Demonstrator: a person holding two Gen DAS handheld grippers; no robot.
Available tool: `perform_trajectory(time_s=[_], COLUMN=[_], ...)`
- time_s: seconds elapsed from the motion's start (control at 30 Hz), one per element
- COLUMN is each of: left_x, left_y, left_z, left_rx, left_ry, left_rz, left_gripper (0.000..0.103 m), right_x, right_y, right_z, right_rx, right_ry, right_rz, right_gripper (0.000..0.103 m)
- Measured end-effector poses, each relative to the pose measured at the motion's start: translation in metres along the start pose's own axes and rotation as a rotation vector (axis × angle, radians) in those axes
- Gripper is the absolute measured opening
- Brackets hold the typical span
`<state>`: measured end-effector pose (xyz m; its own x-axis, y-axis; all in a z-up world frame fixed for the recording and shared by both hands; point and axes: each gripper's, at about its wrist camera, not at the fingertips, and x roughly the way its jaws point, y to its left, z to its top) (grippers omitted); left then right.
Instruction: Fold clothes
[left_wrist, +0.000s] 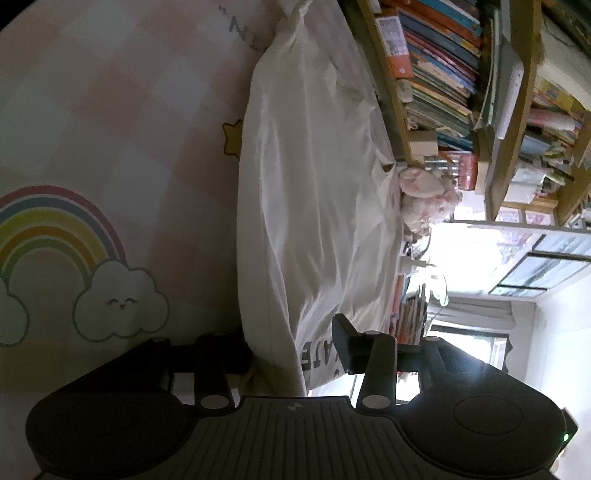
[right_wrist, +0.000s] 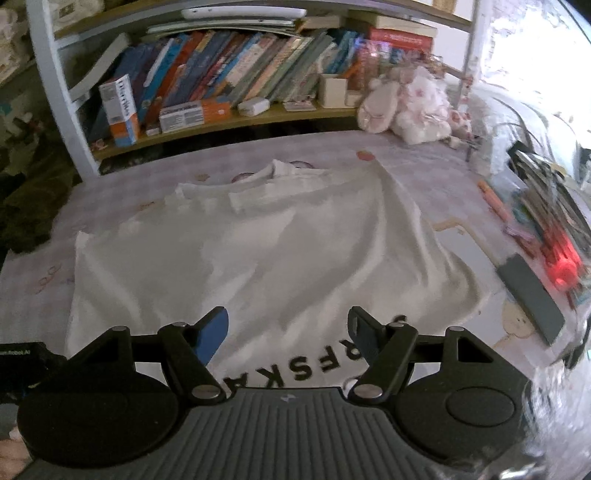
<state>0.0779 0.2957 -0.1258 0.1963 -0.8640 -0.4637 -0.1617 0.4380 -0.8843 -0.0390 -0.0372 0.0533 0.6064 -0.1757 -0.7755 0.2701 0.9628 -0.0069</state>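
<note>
A white T-shirt with black lettering (right_wrist: 258, 251) lies spread on a pink checked bed sheet (right_wrist: 406, 162), collar toward the bookshelf. My right gripper (right_wrist: 286, 332) is open and hovers over the shirt's near hem, above the lettering, holding nothing. In the left wrist view the picture is rolled sideways; the same shirt (left_wrist: 314, 206) runs up the middle. My left gripper (left_wrist: 291, 350) is open with its jaws either side of the shirt's lettered edge; its left finger is partly hidden by the cloth. The other gripper's finger (right_wrist: 532, 299) shows at the right.
A bookshelf (right_wrist: 236, 118) full of books runs along the far side of the bed. A pink plush toy (right_wrist: 406, 107) sits at its right end. Pens and small items (right_wrist: 546, 221) lie at the right. The sheet has a rainbow print (left_wrist: 55, 236).
</note>
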Motion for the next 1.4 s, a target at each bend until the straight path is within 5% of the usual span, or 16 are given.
perform_trajectory(time_s=[0.2,0.33,0.73,0.83,1.07,1.2,1.4], left_x=[-0.001,-0.005,-0.007,-0.006,-0.013,-0.007,-0.005], left_y=[0.003,0.015,0.018,0.016,-0.061,-0.061,-0.066], left_z=[-0.003,-0.005,-0.009,-0.011,-0.027,-0.022,-0.023], left_rx=[0.038,-0.024,-0.024,-0.022,0.353,0.314,0.329], left_ry=[-0.010,-0.052,-0.089,-0.101,-0.170,-0.171,-0.178], left_rz=[-0.026,-0.021,-0.023,-0.008,0.017,0.027,0.031], left_gripper=[0.037,0.019,0.016,0.008,0.008,0.008,0.008], right_x=[0.021,0.036,0.092,0.102,0.120,0.128,0.152], right_y=[0.019,0.034,0.134,0.165,0.234,0.272,0.309], right_z=[0.016,0.029,0.048,0.047,0.050,0.041,0.013], right_rx=[-0.045,-0.088,-0.379,-0.465,-0.622,-0.745,-0.962], right_ry=[0.010,0.016,0.075,0.098,0.170,0.216,0.267], right_rz=[0.053,0.090,0.153,0.170,0.204,0.193,0.065], right_gripper=[0.070,0.070,0.070,0.073,0.073,0.073,0.072])
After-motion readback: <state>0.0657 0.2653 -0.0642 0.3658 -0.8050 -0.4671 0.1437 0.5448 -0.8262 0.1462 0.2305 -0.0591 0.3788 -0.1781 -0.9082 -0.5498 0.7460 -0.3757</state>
